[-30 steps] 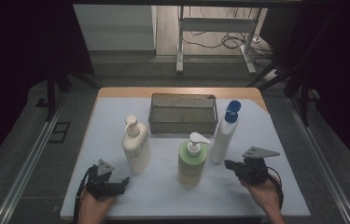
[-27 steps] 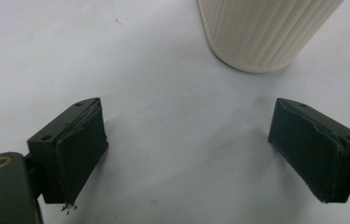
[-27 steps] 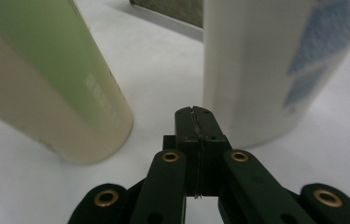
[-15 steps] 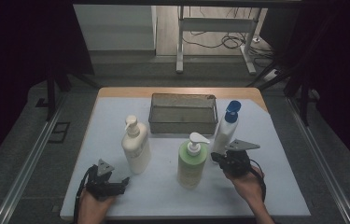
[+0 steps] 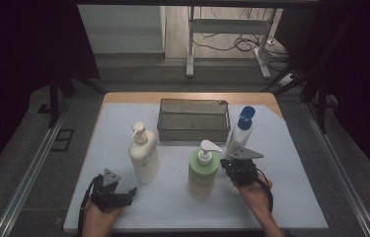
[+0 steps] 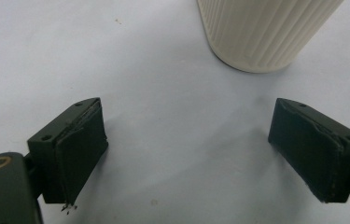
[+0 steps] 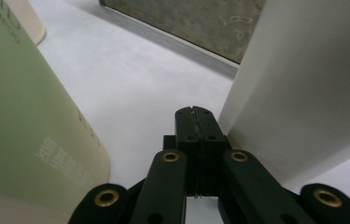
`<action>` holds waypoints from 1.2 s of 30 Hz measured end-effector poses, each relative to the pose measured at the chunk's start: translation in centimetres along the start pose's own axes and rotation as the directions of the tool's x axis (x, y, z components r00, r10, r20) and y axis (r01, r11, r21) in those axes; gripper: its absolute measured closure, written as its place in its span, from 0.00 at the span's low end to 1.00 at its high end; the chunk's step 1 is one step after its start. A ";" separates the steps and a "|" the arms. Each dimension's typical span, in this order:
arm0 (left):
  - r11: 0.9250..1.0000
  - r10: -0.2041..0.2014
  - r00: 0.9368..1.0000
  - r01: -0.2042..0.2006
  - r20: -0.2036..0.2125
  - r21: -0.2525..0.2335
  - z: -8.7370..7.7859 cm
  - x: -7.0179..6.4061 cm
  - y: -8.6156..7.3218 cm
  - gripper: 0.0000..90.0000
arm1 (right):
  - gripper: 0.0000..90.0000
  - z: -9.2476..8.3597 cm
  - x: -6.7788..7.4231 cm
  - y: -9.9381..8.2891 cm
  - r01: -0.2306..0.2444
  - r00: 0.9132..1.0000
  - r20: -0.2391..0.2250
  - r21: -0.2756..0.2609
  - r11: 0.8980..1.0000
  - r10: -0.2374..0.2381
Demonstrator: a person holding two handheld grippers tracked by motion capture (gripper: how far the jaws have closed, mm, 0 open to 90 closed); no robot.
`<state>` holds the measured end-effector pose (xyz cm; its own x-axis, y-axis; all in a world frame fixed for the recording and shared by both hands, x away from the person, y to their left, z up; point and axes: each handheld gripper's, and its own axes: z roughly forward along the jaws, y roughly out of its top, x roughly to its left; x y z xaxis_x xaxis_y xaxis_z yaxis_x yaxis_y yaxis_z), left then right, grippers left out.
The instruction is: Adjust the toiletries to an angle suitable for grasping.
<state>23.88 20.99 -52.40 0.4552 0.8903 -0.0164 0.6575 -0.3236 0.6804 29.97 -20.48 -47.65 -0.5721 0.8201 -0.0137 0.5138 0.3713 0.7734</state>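
Observation:
Three bottles stand on the white table top: a cream pump bottle (image 5: 143, 154), a green pump bottle (image 5: 203, 171) and a tall white bottle with a blue cap (image 5: 239, 133). My right gripper (image 7: 195, 112) is shut with nothing between its jaws, its tip low between the green bottle (image 7: 23, 116) and the white bottle (image 7: 303, 84), close against the white one. In the high view the right gripper (image 5: 231, 165) sits just below the white bottle's base. My left gripper (image 6: 189, 154) is open over bare table, with the ribbed base of the cream bottle (image 6: 266, 32) ahead of it. It lies at the front left (image 5: 126, 194).
A grey mesh basket (image 5: 193, 120) stands at the back middle of the table, behind the bottles. The table's front edge (image 5: 197, 228) runs just below both hands. Metal rails (image 5: 29, 168) flank the table on each side.
My right gripper has moved left and away from the front edge, in toward the gap between the green and white bottles. The left gripper has stayed put.

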 end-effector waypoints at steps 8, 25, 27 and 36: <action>1.000 0.000 1.000 0.000 0.000 0.000 0.0 0.0 0.0 0.12 | 1.00 -0.3 -0.2 -0.5 0.009 1.000 0.012 0.007 1.000 -0.009; 1.000 0.000 1.000 0.000 0.001 0.000 0.0 0.0 0.0 0.12 | 1.00 1.0 0.4 -0.5 0.013 0.998 0.057 0.015 1.000 -0.014; 1.000 0.000 1.000 0.000 0.000 0.000 0.0 0.0 0.0 0.12 | 1.00 0.9 0.3 -0.6 0.009 0.998 0.058 0.015 1.000 -0.009; 1.000 -0.001 1.000 0.001 0.001 0.000 0.0 0.0 0.0 0.12 | 1.00 0.6 -0.4 -1.4 -0.008 0.999 0.052 0.031 0.999 0.007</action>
<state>23.89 21.00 -52.40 0.4552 0.8902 -0.0173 0.6580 -0.3233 0.6800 29.87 -21.08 -49.16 -0.5347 0.8440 -0.0411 0.5379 0.3775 0.7537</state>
